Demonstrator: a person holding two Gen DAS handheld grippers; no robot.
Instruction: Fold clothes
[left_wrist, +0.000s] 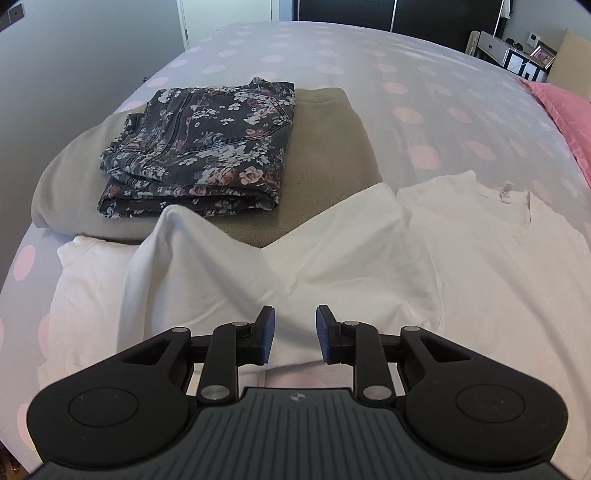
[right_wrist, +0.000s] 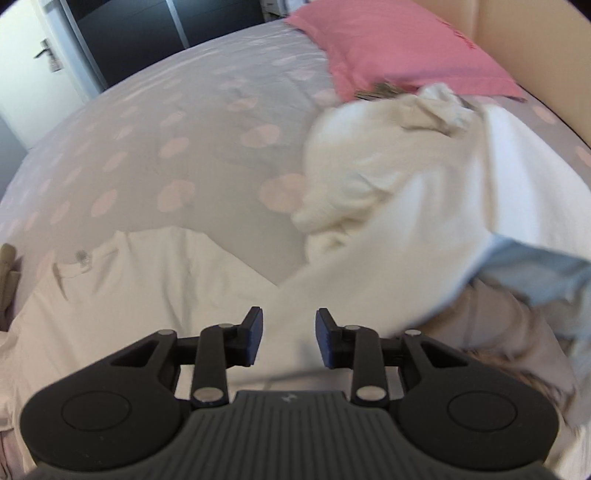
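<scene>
Floral jeans (left_wrist: 207, 147) lie folded on a beige garment (left_wrist: 325, 155) near the bed's (left_wrist: 369, 55) left edge. White T-shirt (left_wrist: 480, 258) is part-folded; an unfolded heap (right_wrist: 388, 166) waits by the pillow (right_wrist: 388, 48). Left gripper (left_wrist: 294, 334) and right gripper (right_wrist: 289, 338) stand narrowly parted, holding nothing

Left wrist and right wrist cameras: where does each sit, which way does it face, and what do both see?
Left wrist: on the left gripper, angled down over the white T-shirt toward the floral jeans folded on a beige garment; only its open fingers show.
Right wrist: on the right gripper, angled down toward the pink pillow and an unfolded pile; open fingers, blurred picture.
Shared: the white T-shirt, the dotted bedspread and the pink pillow.
</scene>
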